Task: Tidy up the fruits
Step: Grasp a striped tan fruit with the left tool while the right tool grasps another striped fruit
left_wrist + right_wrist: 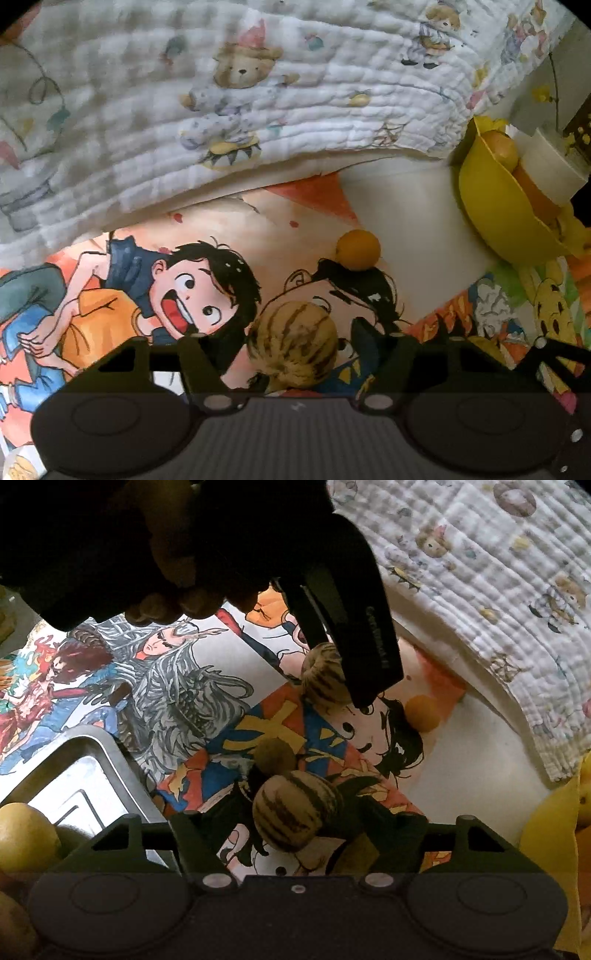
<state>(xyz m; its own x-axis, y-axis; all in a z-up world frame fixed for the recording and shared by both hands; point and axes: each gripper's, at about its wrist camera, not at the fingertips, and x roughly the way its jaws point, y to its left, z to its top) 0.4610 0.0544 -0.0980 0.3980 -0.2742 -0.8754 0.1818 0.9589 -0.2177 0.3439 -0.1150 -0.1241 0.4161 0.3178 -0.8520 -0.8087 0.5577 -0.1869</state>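
Sitting between each hand-held gripper's fingers: one striped melon (293,341).

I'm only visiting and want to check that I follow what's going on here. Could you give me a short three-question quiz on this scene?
1. True or false: the left hand-held gripper has a striped melon between its fingers, and the right hand-held gripper has a second striped melon.
2. Multiple choice: what colour is the bowl holding fruit? A red, B yellow, C blue.
3. Short answer: is the small orange fruit inside the bowl or on the cartoon mat?

Key: 1 true. 2 B. 3 on the cartoon mat, apart from the bowl.
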